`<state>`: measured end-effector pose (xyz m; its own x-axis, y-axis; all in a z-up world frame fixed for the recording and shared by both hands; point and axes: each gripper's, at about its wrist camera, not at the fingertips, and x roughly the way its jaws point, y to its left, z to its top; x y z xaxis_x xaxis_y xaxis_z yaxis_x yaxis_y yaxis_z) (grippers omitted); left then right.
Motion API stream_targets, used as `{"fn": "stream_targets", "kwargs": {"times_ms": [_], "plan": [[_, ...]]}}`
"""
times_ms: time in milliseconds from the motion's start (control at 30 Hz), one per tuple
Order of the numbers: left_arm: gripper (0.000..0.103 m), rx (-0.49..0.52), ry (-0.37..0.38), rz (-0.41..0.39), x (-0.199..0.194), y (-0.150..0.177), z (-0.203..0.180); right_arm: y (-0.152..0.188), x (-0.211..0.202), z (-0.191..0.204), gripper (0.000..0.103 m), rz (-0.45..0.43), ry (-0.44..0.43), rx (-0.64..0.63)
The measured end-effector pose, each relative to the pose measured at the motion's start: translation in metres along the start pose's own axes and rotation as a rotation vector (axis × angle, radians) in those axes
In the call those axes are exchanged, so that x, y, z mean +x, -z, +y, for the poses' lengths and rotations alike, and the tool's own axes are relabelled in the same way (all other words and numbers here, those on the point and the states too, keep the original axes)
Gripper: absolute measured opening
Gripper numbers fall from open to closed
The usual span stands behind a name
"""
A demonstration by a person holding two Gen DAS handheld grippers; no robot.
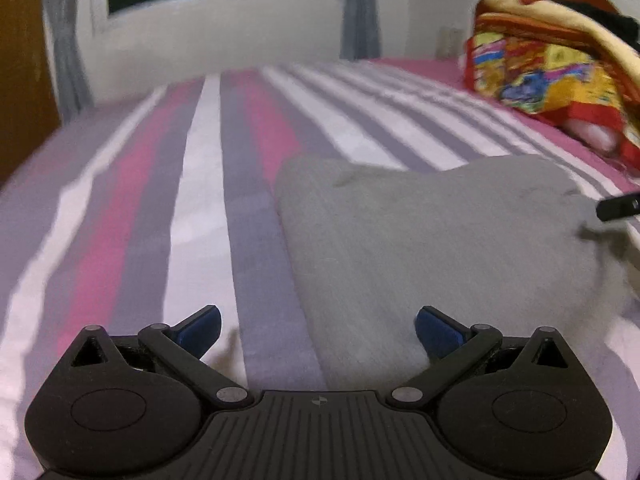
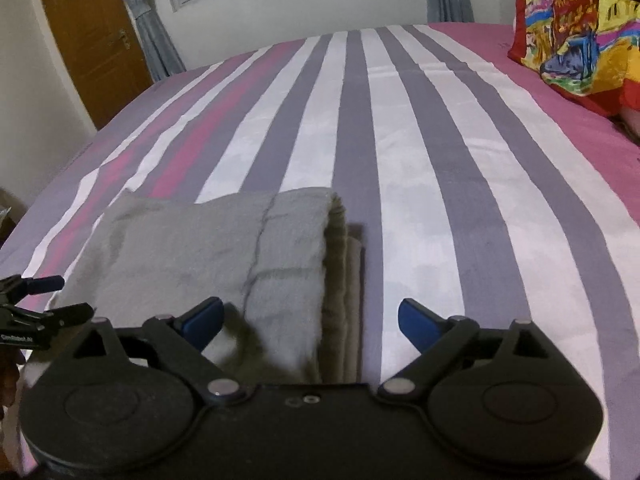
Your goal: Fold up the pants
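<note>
A bed with a striped sheet (image 2: pixel 420 152) in pink, grey and white fills both views, in a bedroom with a window and grey curtains at the far wall.

Nearest, the left gripper (image 1: pixel 318 330) hovers with its blue-tipped fingers spread wide, holding nothing, over the near left edge of the grey pants (image 1: pixel 420 240). The right gripper (image 2: pixel 310 320) is likewise spread and empty, just above the near right end of the same bundle. In the right wrist view the pants lie folded into a thick stack, with layered edges showing along the right side.

Further off, a bright patterned blanket (image 2: pixel 572 52) sits at the far right of the bed, and a wooden door (image 2: pixel 88 40) stands far left.

The folding looks nearly or fully done. The next move is probably a final fold or smoothing, which calls for both claws to close on matching corners.
</note>
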<state>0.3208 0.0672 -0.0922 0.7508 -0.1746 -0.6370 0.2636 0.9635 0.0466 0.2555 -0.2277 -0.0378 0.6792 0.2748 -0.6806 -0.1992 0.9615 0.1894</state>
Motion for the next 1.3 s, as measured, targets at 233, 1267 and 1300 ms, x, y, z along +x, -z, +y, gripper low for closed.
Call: {"fn": "stream_targets", "kwargs": {"times_ms": [233,1267,1300], "plan": [[0.103,-0.155,0.169,0.045,-0.013,0.026,0.027,0.038,-0.001,-0.023,0.097,0.089,-0.085,0.028],[0.028,-0.562,0.916,-0.093,0.086,-0.014,0.117,-0.033,0.102,-0.085,0.048,0.136,-0.869,0.308],[0.028,-0.564,0.910,-0.114,0.086,-0.025,0.125,-0.045,0.104,-0.081,0.048,0.123,-0.877,0.294]]}}
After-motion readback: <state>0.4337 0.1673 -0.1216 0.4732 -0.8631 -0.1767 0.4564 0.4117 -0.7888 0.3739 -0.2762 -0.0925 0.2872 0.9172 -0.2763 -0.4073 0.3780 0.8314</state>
